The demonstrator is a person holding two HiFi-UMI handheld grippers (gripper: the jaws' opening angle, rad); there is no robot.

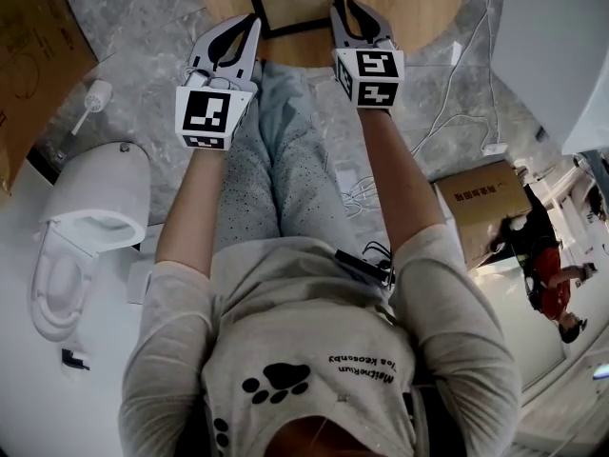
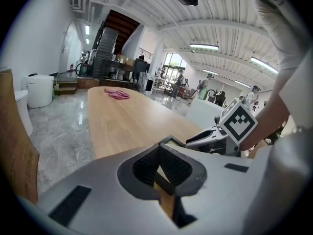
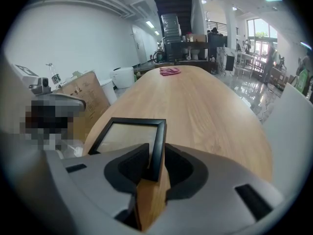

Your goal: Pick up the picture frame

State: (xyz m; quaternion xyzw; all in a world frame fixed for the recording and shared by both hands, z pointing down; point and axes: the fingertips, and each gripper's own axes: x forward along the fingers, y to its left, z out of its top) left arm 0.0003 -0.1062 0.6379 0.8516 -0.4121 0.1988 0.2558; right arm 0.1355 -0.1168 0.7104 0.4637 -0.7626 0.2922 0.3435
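Note:
A black picture frame lies flat on the near end of the wooden table. My left gripper is shut, its tips at the frame's left edge near the front corner. In the left gripper view the closed jaws hide most of the frame, and I cannot tell if they pinch it. My right gripper stands open at the frame's right side. The right gripper view shows that edge of the frame running between the jaws, with a gap on each side of it.
The long table stretches away with a pink cloth at its far end. On the floor are a white toilet at the left, a cardboard box at the right and white cables.

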